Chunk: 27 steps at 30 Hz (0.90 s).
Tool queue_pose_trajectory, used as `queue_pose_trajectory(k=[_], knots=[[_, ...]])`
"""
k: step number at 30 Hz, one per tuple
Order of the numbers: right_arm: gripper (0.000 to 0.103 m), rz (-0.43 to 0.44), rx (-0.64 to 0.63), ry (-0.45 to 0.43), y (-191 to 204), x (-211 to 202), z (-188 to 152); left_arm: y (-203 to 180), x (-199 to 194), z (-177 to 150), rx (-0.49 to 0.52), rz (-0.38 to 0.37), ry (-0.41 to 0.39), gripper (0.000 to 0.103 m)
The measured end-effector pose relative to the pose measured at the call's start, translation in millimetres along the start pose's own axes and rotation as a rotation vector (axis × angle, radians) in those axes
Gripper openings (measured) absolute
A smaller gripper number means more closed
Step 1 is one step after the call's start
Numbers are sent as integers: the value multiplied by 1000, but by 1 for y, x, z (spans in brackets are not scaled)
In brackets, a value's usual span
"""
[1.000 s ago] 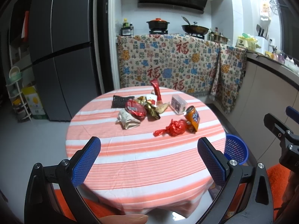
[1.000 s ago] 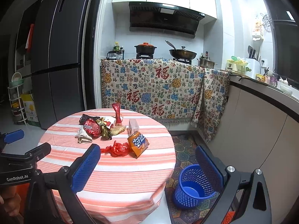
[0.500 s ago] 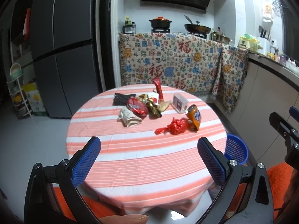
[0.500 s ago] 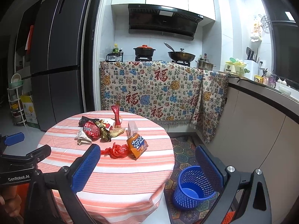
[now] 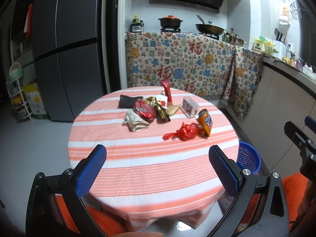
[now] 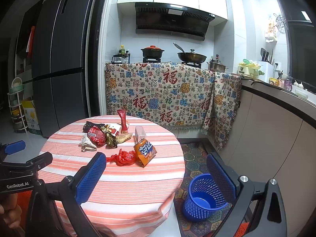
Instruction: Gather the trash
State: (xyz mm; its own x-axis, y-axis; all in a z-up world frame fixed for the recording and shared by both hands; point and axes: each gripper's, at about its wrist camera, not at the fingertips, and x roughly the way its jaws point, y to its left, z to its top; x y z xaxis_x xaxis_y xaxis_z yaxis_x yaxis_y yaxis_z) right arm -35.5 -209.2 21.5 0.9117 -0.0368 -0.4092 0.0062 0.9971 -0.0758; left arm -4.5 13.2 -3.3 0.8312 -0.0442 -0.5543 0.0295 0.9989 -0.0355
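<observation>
Both grippers are hanging short of the round table (image 5: pixel 150 169), jaws spread wide and holding nothing: the left gripper (image 5: pixel 157 165) and the right gripper (image 6: pixel 156 174) are only approaching. The trash pile (image 5: pixel 156 111) is lying well ahead of the jaws, the red bag (image 6: pixel 123 157) nearest. The blue basket (image 6: pixel 205 199) is standing by the right jaw, seemingly empty. Next comes reaching for one piece
</observation>
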Motion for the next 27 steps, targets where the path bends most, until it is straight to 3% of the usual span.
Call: queue_pose_trajectory(k=[27], knots=[[103,-1,3,1,-5,2,-4,-1,1,-1,5,0,-3,103]])
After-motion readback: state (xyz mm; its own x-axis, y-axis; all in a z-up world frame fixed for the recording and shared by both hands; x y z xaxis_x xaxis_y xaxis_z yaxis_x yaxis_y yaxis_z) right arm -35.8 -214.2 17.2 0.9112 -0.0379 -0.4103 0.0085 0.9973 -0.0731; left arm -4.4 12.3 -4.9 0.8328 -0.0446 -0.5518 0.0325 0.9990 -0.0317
